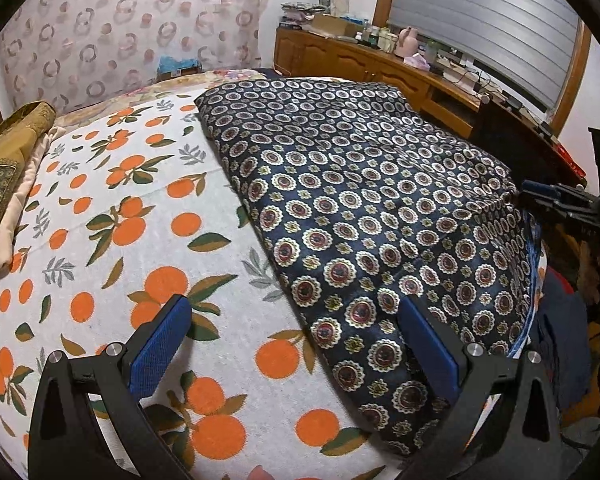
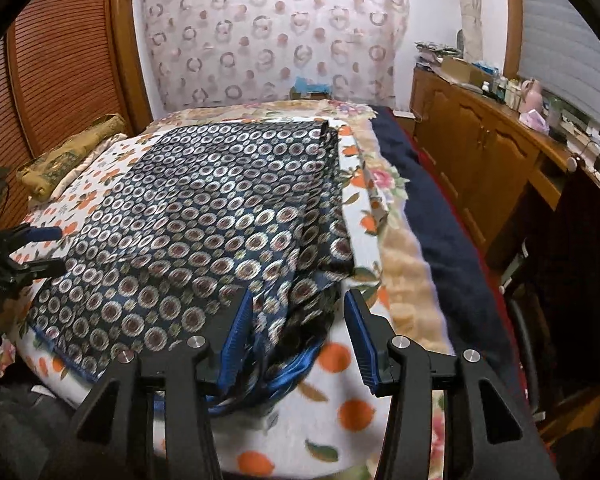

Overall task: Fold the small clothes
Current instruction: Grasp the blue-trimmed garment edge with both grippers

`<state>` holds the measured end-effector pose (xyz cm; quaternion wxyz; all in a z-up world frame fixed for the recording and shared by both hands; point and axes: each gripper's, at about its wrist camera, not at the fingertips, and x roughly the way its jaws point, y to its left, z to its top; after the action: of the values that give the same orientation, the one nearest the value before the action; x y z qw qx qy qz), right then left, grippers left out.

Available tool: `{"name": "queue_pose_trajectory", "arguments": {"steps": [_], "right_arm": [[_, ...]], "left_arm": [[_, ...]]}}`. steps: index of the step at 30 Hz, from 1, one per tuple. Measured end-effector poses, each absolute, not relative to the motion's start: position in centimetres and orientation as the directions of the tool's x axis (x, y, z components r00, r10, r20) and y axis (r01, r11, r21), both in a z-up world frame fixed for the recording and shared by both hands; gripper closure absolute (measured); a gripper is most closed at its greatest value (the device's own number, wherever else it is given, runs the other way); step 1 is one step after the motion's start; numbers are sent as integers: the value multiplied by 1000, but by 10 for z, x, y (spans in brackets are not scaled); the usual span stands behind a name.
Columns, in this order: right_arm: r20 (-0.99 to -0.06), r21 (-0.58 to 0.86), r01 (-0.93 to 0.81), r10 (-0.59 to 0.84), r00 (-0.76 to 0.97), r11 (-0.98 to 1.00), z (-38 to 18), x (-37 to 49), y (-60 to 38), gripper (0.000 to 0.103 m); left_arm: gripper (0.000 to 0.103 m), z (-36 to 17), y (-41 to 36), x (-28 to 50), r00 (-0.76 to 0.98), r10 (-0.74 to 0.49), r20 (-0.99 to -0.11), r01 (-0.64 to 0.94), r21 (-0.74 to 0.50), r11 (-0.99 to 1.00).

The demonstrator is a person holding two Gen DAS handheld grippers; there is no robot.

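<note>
A dark navy garment with a round medallion print [image 1: 364, 208] lies spread flat on an orange-print blanket [image 1: 132, 216] on a bed. My left gripper [image 1: 296, 320] is open, low over the garment's near left edge; one blue finger is over the blanket, the other over the cloth. In the right wrist view the garment [image 2: 204, 216] fills the middle, with its near right corner bunched and a blue hem showing. My right gripper [image 2: 300, 316] is open over that bunched corner, its fingers on either side of it. The left gripper also shows at the left edge [image 2: 40, 248].
A rolled gold-patterned cloth [image 1: 8, 160] lies at the blanket's far left. A wooden sideboard [image 2: 484, 160] with bottles and clutter runs along the right wall. A dark blue blanket [image 2: 432, 208] lines the bed's right side. A patterned curtain [image 2: 272, 36] hangs behind.
</note>
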<state>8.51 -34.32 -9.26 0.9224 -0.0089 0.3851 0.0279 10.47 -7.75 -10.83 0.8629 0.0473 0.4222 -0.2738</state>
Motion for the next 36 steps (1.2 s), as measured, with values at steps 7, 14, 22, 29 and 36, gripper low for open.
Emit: {"name": "queue_pose_trajectory", "arguments": {"steps": [7,14,22,29,36], "right_arm": [[-715,-13,-101,61,696,995,-96,90,-331,85],[-693,-34,-84,38,720,996,-90,86,-341,100],[-694,-7,-49,30,719,999,-92,80,-356,99],[-717,-25,-24,-1,697,999,-95,86,-352,59],[-740,-7,-26,12,672,1000,-102,88,-352,54]], "left_arm": [[0,-105,-79,100,494,-436,-752,516,-150,843],[0,-105,-75,97,499,-426,-755,501,-150,852],[0,-102,-72,87,500,-441,-745,519,-150,841],[36,-105,-70,82,435,-504,-746,554,-219,803],[57,-107,-79,74,431,-508,-746,578,-204,790]]}}
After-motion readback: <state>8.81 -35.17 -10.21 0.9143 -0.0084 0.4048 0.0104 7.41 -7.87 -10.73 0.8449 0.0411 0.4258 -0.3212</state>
